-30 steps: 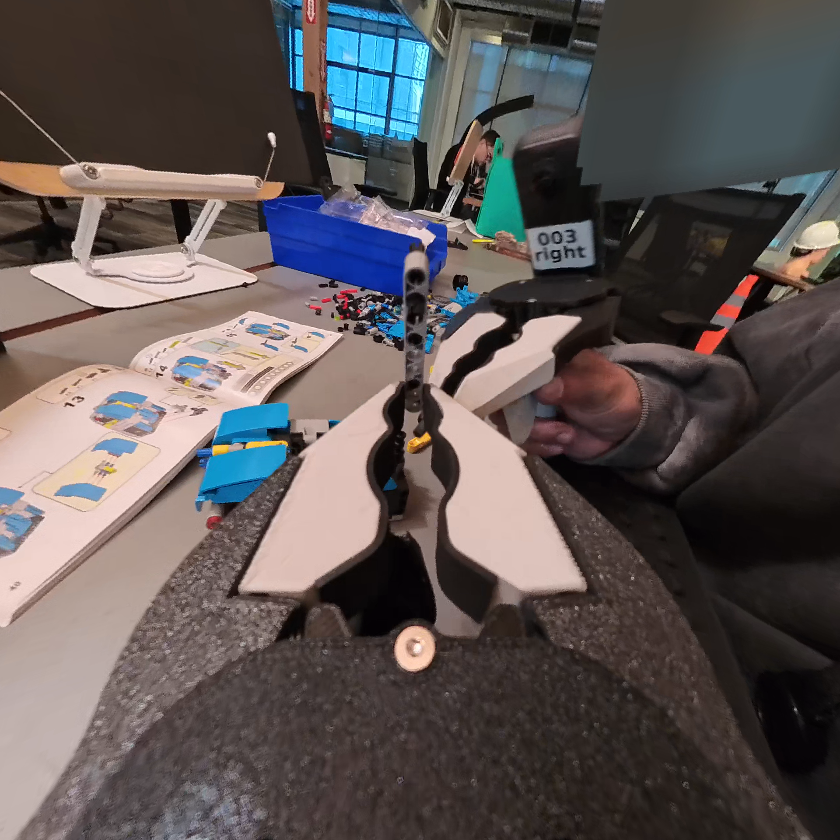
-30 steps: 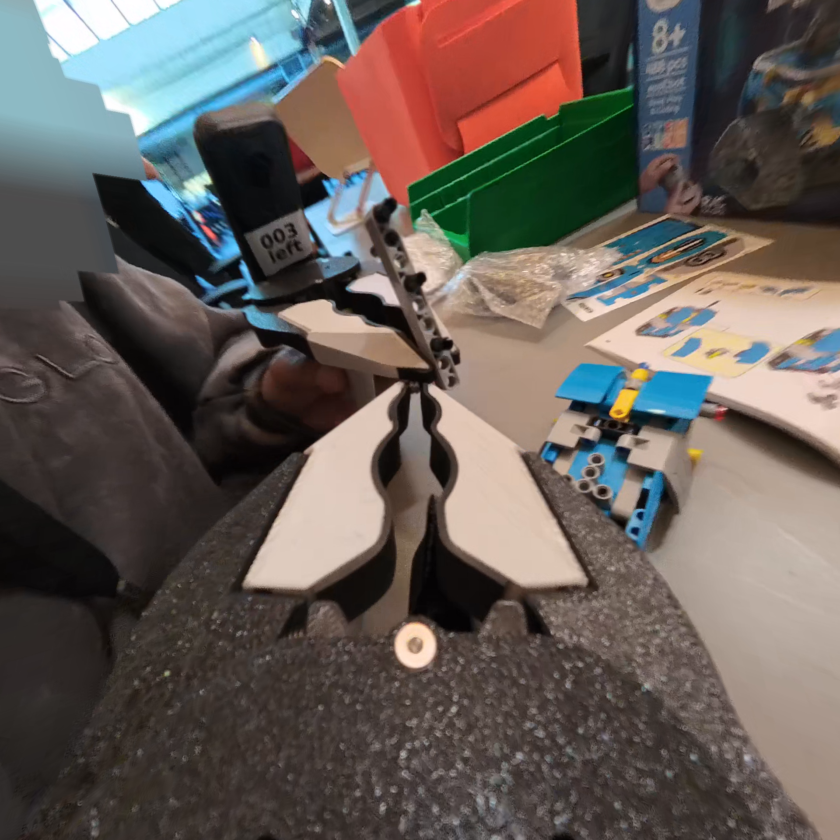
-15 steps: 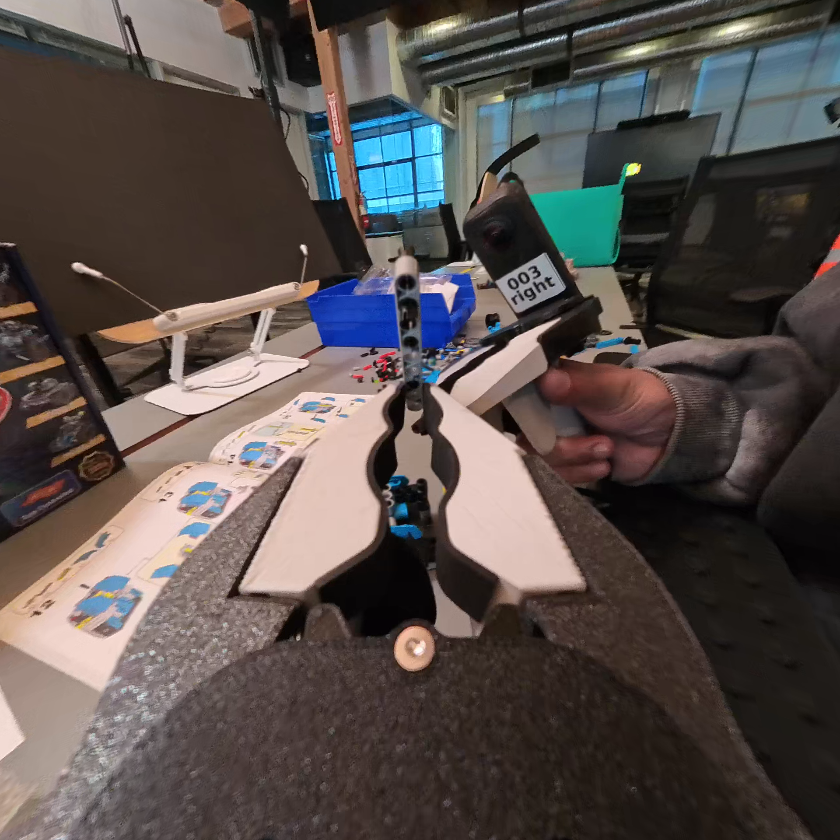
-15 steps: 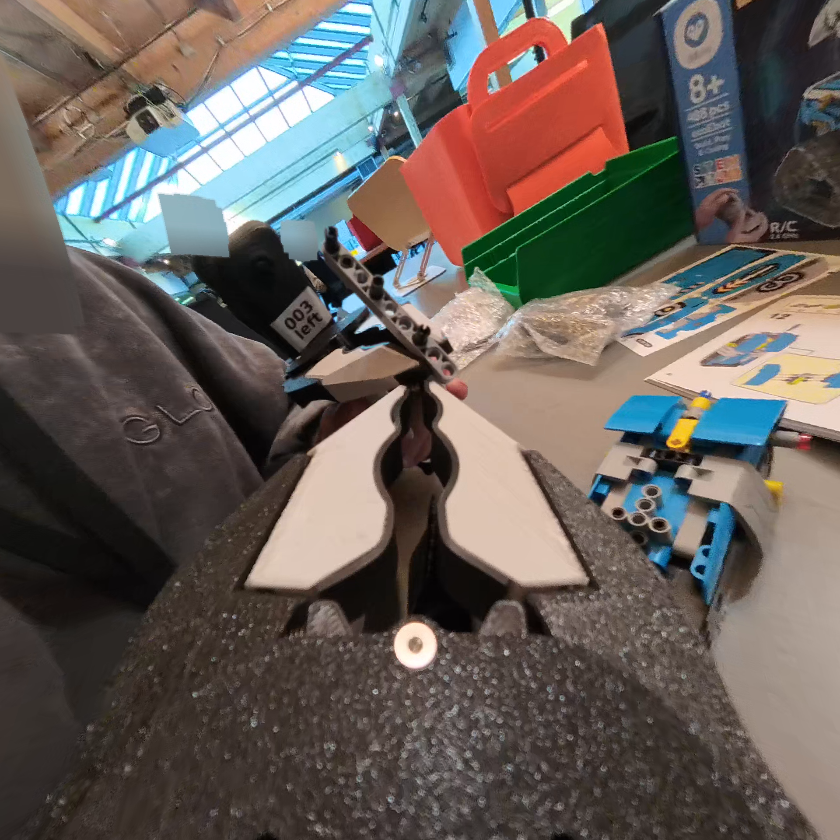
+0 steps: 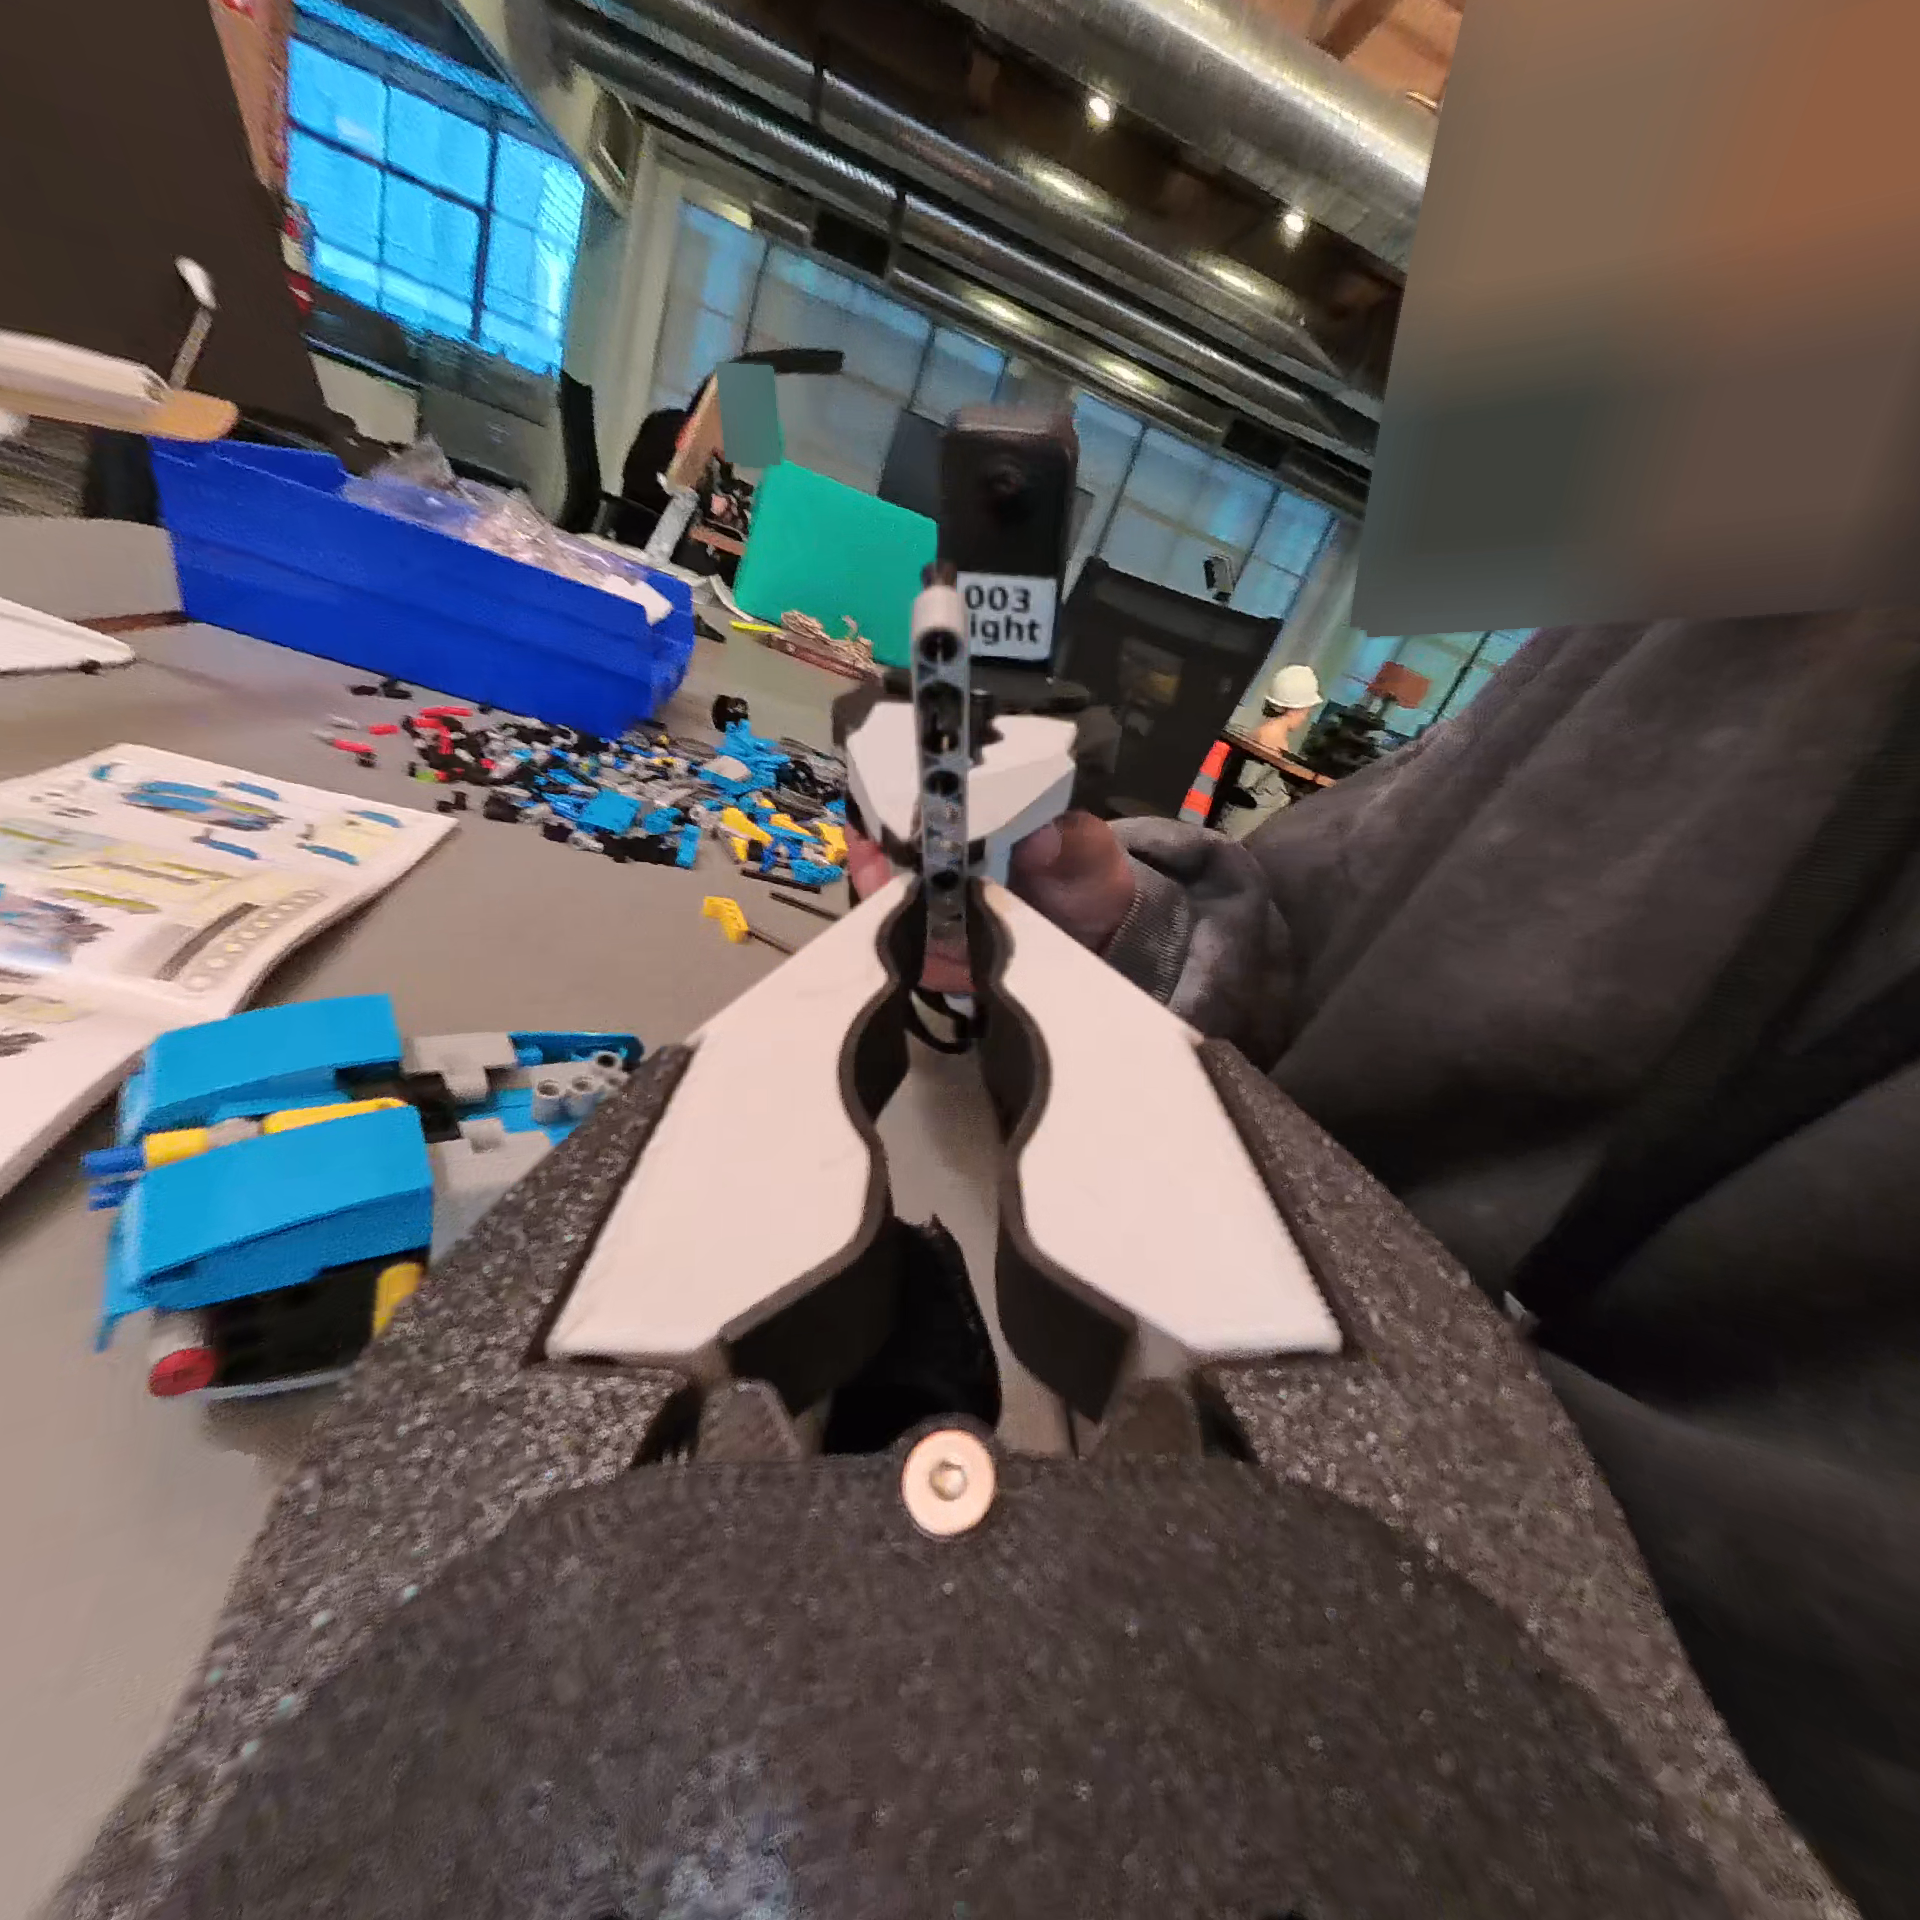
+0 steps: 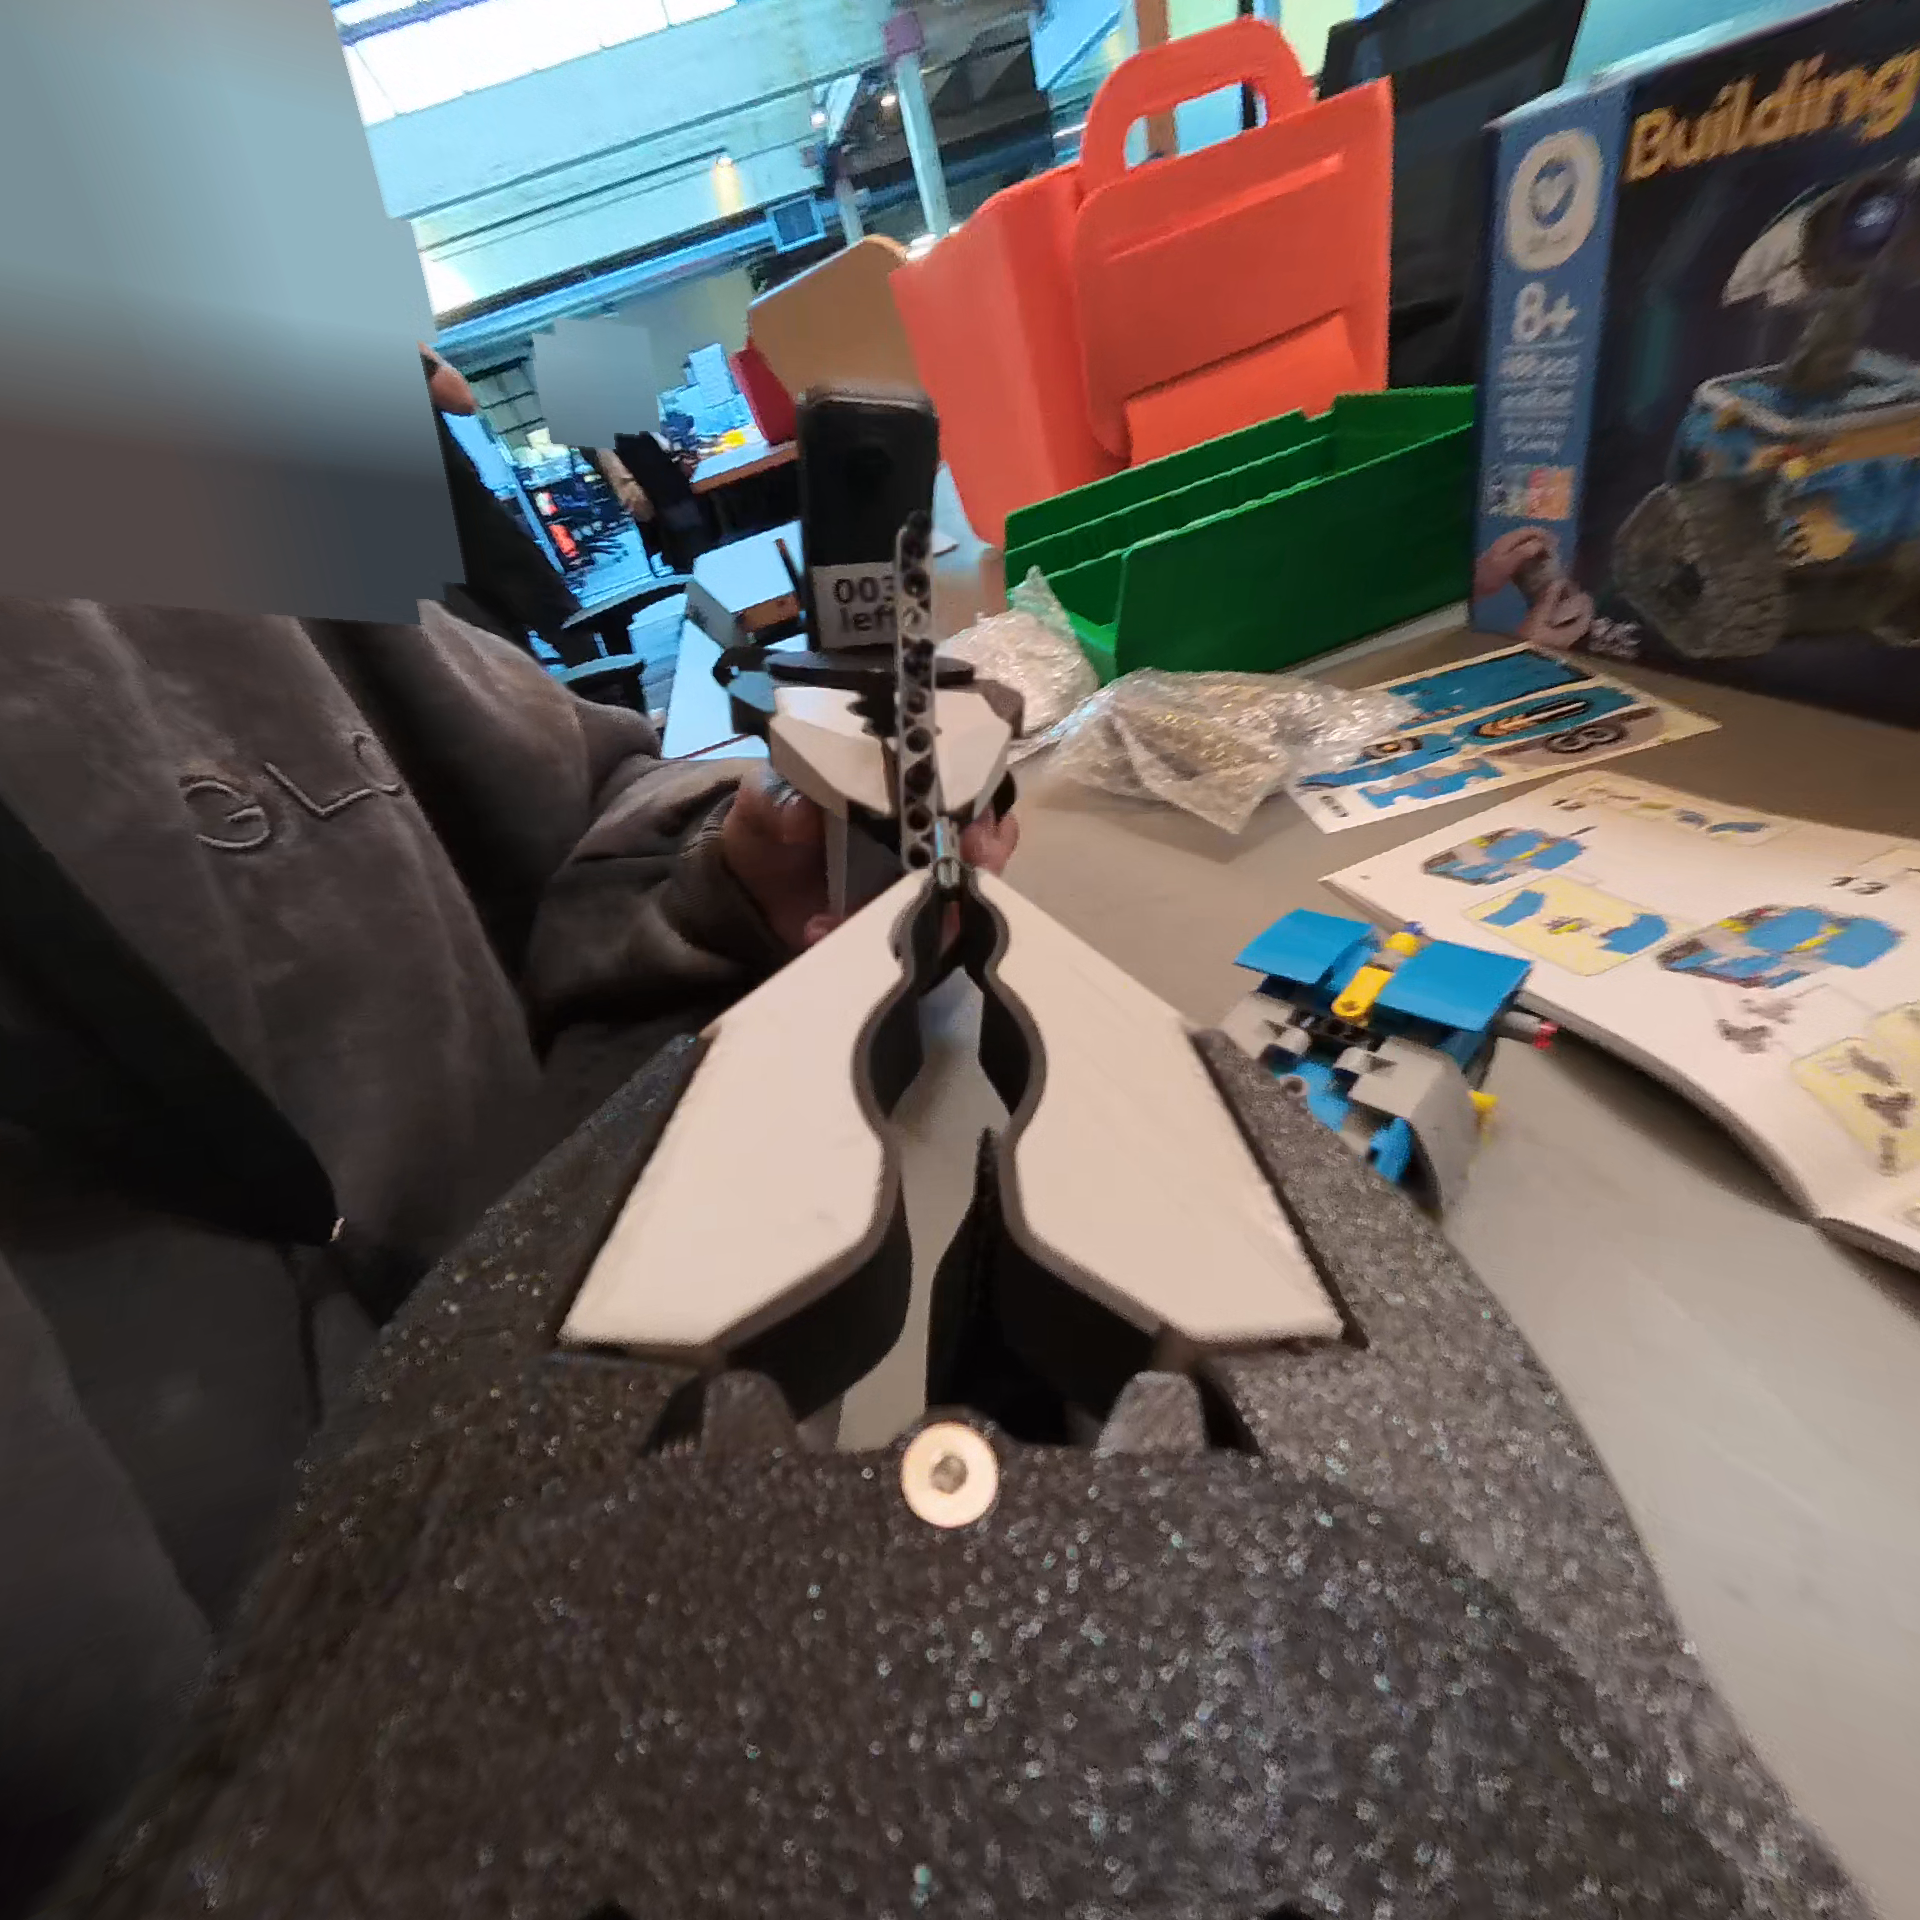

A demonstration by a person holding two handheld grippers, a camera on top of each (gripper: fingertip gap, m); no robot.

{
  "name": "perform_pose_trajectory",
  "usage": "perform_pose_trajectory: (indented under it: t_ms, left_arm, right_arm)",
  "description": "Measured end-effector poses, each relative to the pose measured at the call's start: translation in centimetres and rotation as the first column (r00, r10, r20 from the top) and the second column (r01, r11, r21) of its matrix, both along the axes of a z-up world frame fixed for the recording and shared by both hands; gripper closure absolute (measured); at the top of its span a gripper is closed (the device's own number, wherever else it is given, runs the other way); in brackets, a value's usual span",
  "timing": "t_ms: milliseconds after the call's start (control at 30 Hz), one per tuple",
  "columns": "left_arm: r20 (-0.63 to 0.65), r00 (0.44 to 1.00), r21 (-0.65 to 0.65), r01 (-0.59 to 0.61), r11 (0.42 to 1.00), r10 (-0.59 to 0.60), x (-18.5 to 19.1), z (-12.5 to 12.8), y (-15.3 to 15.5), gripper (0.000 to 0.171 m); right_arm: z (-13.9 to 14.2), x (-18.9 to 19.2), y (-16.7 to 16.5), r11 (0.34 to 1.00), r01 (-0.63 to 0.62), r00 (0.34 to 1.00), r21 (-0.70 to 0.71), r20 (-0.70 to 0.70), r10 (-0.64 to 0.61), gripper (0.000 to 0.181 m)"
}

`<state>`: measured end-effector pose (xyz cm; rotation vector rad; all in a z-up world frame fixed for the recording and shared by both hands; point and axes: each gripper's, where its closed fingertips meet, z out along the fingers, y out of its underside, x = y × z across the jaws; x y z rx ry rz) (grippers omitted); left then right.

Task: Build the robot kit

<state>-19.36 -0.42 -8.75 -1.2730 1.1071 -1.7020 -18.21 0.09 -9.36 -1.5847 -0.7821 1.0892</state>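
Beam: a perforated beam [image 5: 943, 769] is being held upright at the tips of the left gripper [image 5: 943, 914].
Behind: the right gripper [image 5: 961, 774] is being held facing it.
Left: a built model [image 5: 281, 1174] is lying on the table [image 5: 540, 935], the booklet [image 5: 156, 883] beyond it.
Farther: loose pieces [image 5: 644, 790] are lying before a bin [image 5: 416, 592].

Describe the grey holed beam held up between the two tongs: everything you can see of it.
The grey holed beam is a slim, plastic-looking strip with a row of round holes, some holding dark pins. It stands nearly upright in the air above the table. Its lower end is pinched in the left tongs. The right tongs meet that same end; whether they grip it is unclear.
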Motion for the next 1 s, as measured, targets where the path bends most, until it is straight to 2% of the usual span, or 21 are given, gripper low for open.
perform_pose_trajectory:
  t_ms: [67, 233, 367, 533, 700, 867, 1000]
  left_arm:
    - [-0.018, 1.0, 0.005, 0.011, 1.0, -0.011, 0.3, -0.3, -0.3, 0.165]
    - [-0.045, 0.999, 0.015, 0.019, 1.0, -0.018, 0.4, -0.8, -0.4, 0.165]
    - [-0.102, 0.995, 0.042, 0.025, 0.999, -0.021, 0.7, -1.9, -0.5, 0.165]
    - [-0.199, 0.98, 0.091, 0.042, 0.995, -0.023, 0.8, -3.6, -0.7, 0.165]
    - [-0.23, 0.971, 0.053, 0.076, 0.996, -0.062, 0.8, -4.3, -1.1, 0.165]
    - [-0.264, 0.956, -0.068, 0.117, 0.991, -0.131, 0.9, -5.1, -1.1, 0.165]
    - [-0.275, 0.952, -0.075, 0.118, 0.99, -0.135, 0.9, -5.3, -1.1, 0.165]
  right_arm:
    - [-0.3, -0.6, -0.5, 0.999, -0.043, 0.999, -0.02, 0.005, 0.043, 0.179]
    - [-0.9, -0.8, -0.7, 0.998, -0.06, 0.996, -0.024, 0.063, 0.061, 0.179]
    - [-2.1, -0.4, -0.7, 0.997, -0.074, 0.971, -0.015, 0.227, 0.075, 0.179]
    - [-3.5, 0.0, -0.8, 0.994, -0.102, 0.893, 0.028, 0.443, 0.079, 0.179]
    - [-4.3, -0.1, -1.2, 0.99, -0.143, 0.892, 0.002, 0.432, 0.129, 0.179]
    - [-5.1, -0.1, -1.2, 0.987, -0.157, 0.861, 0.028, 0.494, 0.124, 0.179]
    - [-5.3, -0.1, -1.2, 0.986, -0.169, 0.858, 0.017, 0.494, 0.139, 0.179]
